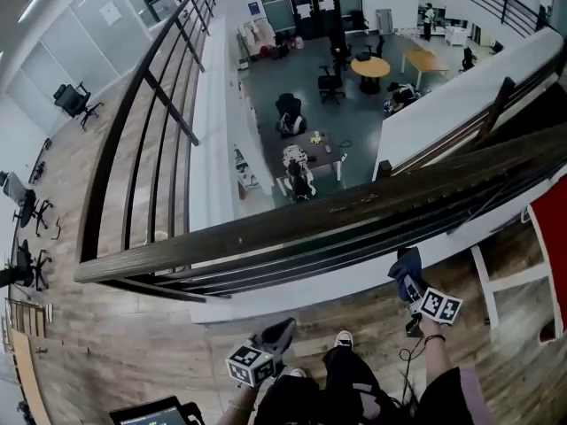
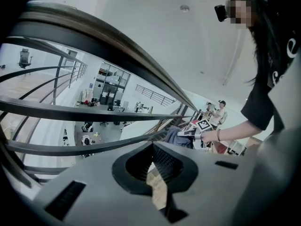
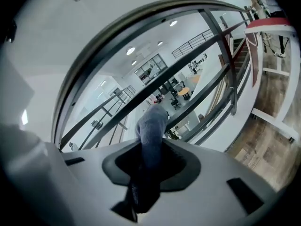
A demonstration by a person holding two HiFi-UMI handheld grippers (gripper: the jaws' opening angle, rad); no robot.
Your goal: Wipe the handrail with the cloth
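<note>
The dark wooden handrail [image 1: 292, 224] crosses the head view from lower left to upper right, with black bars under it. My right gripper [image 1: 408, 271] is shut on a blue-grey cloth [image 1: 405, 260], held just below the rail on my side; whether the cloth touches anything I cannot tell. In the right gripper view the cloth [image 3: 151, 126] sticks up from the jaws, with the handrail [image 3: 117, 36] arching above it. My left gripper [image 1: 282, 332] hangs lower, near my feet, shut and holding nothing. The left gripper view shows the handrail [image 2: 117, 41] overhead and the cloth [image 2: 175, 135] off to the right.
Beyond the railing is a drop to an office floor with a round table [image 1: 369, 65] and chairs. A white frame [image 1: 496, 283] and a red panel [image 1: 551, 228] stand on the wooden floor at my right. A black device [image 1: 151, 412] lies at bottom left.
</note>
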